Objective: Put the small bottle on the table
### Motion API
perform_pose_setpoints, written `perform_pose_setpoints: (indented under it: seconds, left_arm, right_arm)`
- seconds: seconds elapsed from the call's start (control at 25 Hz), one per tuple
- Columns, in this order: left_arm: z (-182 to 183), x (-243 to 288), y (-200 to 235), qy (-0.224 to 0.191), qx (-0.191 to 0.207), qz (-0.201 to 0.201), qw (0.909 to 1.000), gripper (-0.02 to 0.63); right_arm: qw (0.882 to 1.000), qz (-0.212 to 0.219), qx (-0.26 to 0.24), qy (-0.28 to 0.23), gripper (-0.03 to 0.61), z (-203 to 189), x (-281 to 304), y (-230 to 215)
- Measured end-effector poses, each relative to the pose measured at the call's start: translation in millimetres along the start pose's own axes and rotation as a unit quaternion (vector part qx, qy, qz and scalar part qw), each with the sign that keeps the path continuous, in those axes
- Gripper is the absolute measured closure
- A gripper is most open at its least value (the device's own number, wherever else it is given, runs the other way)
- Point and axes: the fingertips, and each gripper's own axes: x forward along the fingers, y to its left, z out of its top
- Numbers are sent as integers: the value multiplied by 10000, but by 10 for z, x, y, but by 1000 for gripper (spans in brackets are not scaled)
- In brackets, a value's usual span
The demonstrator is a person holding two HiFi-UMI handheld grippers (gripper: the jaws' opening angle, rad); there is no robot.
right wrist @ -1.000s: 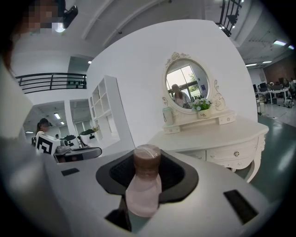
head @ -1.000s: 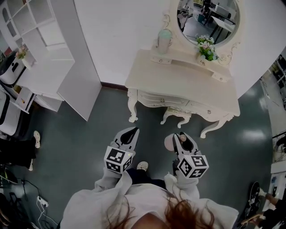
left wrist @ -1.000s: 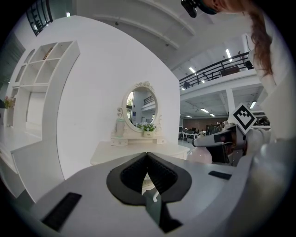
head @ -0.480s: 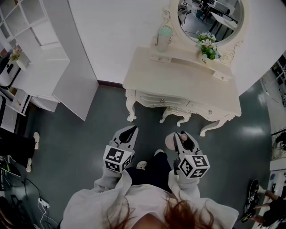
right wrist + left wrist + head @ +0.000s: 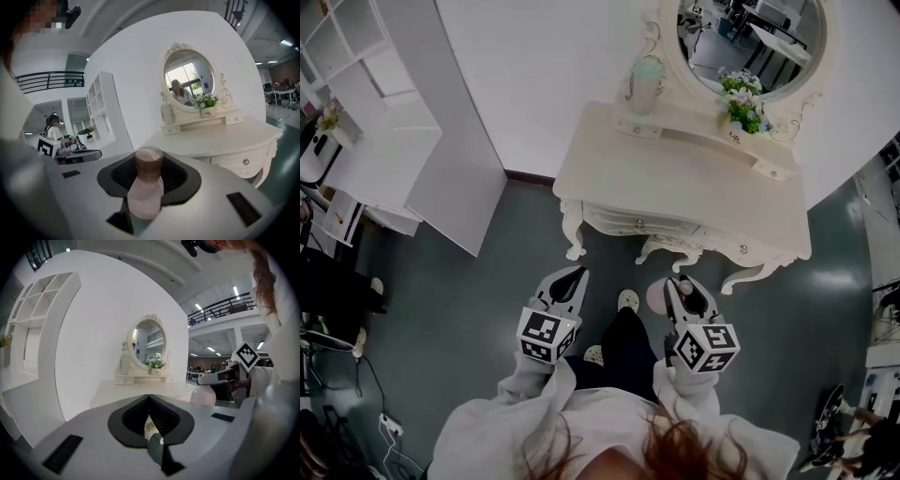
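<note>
The small pale-pink bottle (image 5: 146, 194) with a brown cap stands upright between the jaws of my right gripper (image 5: 149, 180), which is shut on its body. In the head view the bottle (image 5: 655, 298) shows as a pink patch left of that gripper (image 5: 676, 285), held over the grey floor short of the table. The cream dressing table (image 5: 675, 183) stands ahead against the white wall; its top (image 5: 225, 136) is bare in the middle. My left gripper (image 5: 576, 275) hangs level beside the right one, shut with nothing in it (image 5: 149, 411). From it the bottle (image 5: 203, 396) appears at the right.
An oval mirror (image 5: 755, 37), a small pot of flowers (image 5: 741, 111) and a pale green jar (image 5: 645, 82) sit at the table's back ledge. White shelving (image 5: 375, 122) stands at the left. The person's legs and a shoe (image 5: 627, 302) are below, between the grippers.
The person has stepped forward: a leg and shoe now show between the grippers and the table sits slightly nearer. Both grippers keep the same pose, the bottle still held.
</note>
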Motion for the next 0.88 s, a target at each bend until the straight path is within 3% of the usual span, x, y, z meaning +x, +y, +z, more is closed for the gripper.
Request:
perform_pose_setpoints:
  seconds: [0.52, 0.88]
  left_arm:
    - [144, 909, 219, 192, -99, 103, 9997, 598]
    - [241, 1457, 214, 332, -117, 24, 9994, 598]
  right_arm:
    - [9991, 237, 74, 331, 433, 293, 759, -558]
    - [9992, 261, 110, 282, 433, 573, 1079, -930]
